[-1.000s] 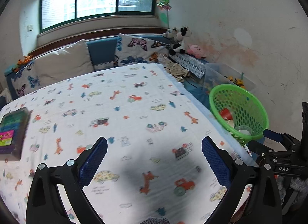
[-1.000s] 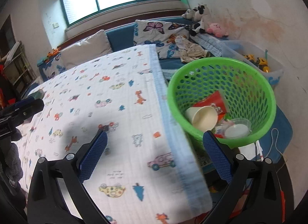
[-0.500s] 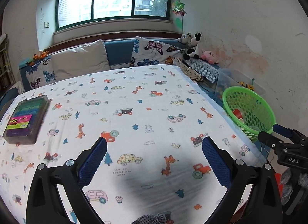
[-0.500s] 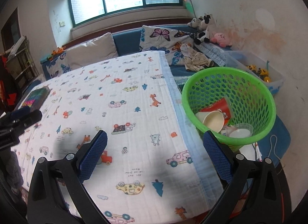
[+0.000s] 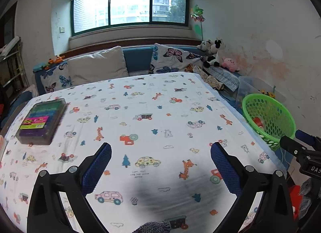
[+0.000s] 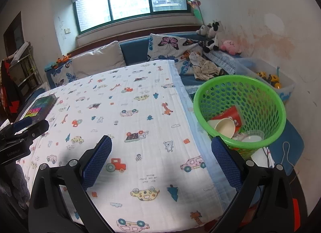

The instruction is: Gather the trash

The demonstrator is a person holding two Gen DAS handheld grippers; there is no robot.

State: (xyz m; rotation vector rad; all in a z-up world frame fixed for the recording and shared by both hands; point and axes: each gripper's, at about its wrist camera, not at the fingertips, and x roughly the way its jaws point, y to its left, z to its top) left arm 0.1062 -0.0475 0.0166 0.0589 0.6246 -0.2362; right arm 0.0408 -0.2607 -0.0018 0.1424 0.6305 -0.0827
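A green mesh basket [image 6: 260,100] stands beside the table's right edge; it also shows in the left wrist view [image 5: 280,116]. It holds a red paper cup [image 6: 230,113], a cream paper cup [image 6: 223,126] and a clear plastic cup [image 6: 251,136]. My left gripper [image 5: 160,156] is open and empty above the near part of the patterned cloth [image 5: 140,124]. My right gripper [image 6: 161,151] is open and empty above the cloth's near right part [image 6: 140,132], left of the basket.
A box of coloured items [image 5: 43,119] lies at the table's left [image 6: 42,104]. A sofa with butterfly pillows [image 5: 172,58] and plush toys [image 5: 214,52] runs behind. A clear toy bin [image 6: 270,78] sits past the basket.
Both grippers have pulled back and risen, so more of the table shows. The basket now sits farther away in both views. Both grippers stay open and empty.
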